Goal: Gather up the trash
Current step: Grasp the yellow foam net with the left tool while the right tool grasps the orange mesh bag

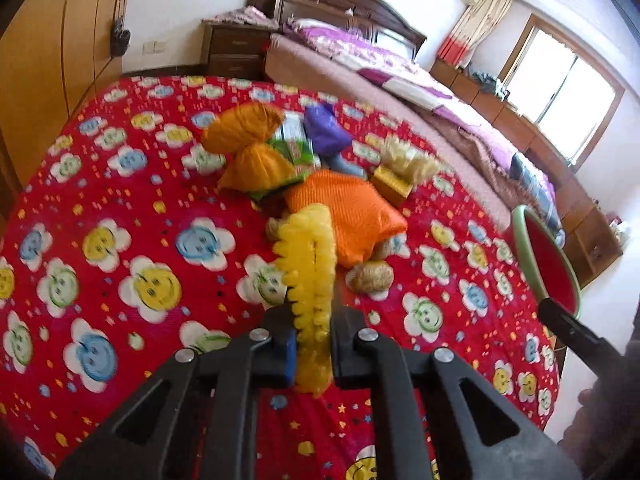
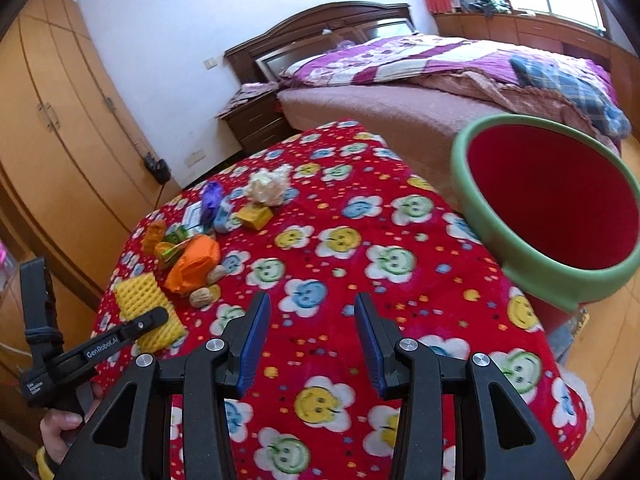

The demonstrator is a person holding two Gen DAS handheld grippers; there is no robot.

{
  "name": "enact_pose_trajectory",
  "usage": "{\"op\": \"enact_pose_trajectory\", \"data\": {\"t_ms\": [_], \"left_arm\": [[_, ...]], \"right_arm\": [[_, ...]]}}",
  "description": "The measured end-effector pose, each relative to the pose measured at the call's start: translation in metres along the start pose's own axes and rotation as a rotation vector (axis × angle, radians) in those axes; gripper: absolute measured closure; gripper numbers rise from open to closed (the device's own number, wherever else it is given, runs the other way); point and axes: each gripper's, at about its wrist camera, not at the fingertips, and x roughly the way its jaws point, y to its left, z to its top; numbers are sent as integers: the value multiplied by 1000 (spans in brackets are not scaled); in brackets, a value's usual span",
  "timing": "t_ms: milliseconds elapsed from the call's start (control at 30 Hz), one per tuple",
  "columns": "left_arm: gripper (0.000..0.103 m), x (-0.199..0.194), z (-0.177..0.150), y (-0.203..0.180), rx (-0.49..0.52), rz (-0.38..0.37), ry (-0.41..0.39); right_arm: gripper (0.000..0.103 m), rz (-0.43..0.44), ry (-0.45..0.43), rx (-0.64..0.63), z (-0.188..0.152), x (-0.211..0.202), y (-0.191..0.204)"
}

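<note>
A yellow foam fruit net point(image 1: 308, 264) stands up between the pads of my left gripper point(image 1: 312, 320), which is shut on its lower end. The right wrist view shows the same net point(image 2: 144, 304) at the table's left edge under the left gripper's finger point(image 2: 152, 316). Behind it lies a heap of trash: an orange wrapper point(image 1: 352, 208), peanuts point(image 1: 370, 276), a purple wrapper point(image 1: 324, 128), a small yellow box point(image 1: 392, 184) and crumpled white paper point(image 2: 268, 188). My right gripper point(image 2: 312, 320) hangs open over the cloth with nothing between its blue pads.
The table wears a red cloth with smiley flowers point(image 2: 340, 240). A red bin with a green rim point(image 2: 476, 208) stands at the table's right edge, mouth tilted toward the right camera. A bed point(image 2: 400, 80), a nightstand and wooden wardrobes point(image 2: 60, 120) lie beyond.
</note>
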Motion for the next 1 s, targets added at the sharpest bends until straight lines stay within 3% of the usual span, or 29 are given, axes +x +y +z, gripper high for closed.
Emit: {"op": "enact_pose_trajectory", "data": {"t_ms": [433, 667, 900, 967, 1000], "left_arm": [[92, -30, 47, 68, -48, 155, -121], [92, -28, 44, 81, -89, 116, -131], [92, -24, 40, 77, -87, 93, -135], [92, -24, 38, 75, -90, 84, -134], [92, -24, 37, 74, -89, 82, -134]], "right_arm": [[58, 100, 74, -117, 28, 59, 70], [58, 146, 150, -120, 32, 107, 91], [58, 181, 166, -103, 34, 131, 96], [59, 183, 158, -100, 34, 133, 96], [65, 188, 153, -97, 34, 132, 96]]}}
